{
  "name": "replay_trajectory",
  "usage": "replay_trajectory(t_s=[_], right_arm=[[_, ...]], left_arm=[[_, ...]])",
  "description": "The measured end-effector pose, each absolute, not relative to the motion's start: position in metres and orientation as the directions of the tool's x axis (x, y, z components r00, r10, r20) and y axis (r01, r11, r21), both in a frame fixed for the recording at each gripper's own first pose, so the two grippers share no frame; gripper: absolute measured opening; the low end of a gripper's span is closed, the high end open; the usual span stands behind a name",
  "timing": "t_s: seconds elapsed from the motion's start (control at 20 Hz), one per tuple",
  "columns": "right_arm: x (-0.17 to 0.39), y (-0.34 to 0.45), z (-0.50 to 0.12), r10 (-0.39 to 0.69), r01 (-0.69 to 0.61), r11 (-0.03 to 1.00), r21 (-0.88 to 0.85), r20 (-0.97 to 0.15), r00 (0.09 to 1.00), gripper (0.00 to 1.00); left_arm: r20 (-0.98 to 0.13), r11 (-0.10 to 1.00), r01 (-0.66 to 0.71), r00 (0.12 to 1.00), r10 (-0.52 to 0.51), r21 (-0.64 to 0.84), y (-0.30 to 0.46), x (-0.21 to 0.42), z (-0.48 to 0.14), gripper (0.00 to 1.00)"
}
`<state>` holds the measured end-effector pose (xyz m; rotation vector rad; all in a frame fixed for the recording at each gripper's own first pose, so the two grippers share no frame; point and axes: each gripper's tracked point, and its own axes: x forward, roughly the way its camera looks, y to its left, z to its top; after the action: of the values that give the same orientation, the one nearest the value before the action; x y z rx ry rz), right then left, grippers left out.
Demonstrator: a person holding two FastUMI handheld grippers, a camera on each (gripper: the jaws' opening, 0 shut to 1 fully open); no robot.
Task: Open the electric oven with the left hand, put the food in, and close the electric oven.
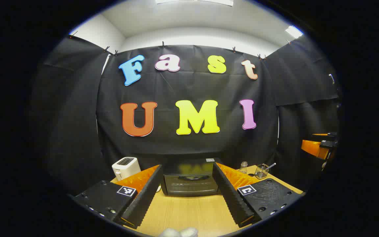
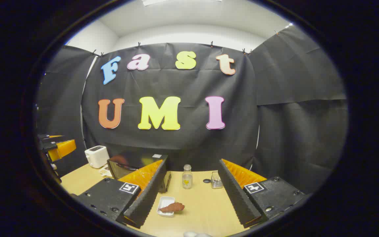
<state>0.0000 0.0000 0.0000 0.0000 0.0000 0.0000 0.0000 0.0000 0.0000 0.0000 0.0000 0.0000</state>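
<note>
In the left gripper view, the left gripper has its fingers spread wide, and the electric oven sits door closed on the worktop between them, farther back and untouched. In the right gripper view, the right gripper is also spread; the food lies on a small white tray between its fingers, nearer the left one, apart from both.

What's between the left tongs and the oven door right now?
Bare wooden tabletop lies between the open left tongs and the closed black electric oven, seen in the left gripper view.
</note>
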Motion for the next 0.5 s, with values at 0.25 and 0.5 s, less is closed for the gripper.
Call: replay_trajectory(t_s=[0.25, 0.5], right_arm=[[-0.01, 0.009, -0.014, 0.003, -0.003, 1.0, -0.013, -0.024, 1.0, 1.0], [-0.016, 0.015, -0.018, 0.016, -0.016, 1.0, -0.018, -0.04, 0.999, 1.0]], left_arm=[[0.002, 0.999, -0.025, 1.0, 0.025, 0.021, 0.014, -0.01, -0.005, 0.96], [-0.013, 0.999, -0.043, 0.999, 0.043, 0.021, 0.023, -0.016, -0.013, 0.96]])
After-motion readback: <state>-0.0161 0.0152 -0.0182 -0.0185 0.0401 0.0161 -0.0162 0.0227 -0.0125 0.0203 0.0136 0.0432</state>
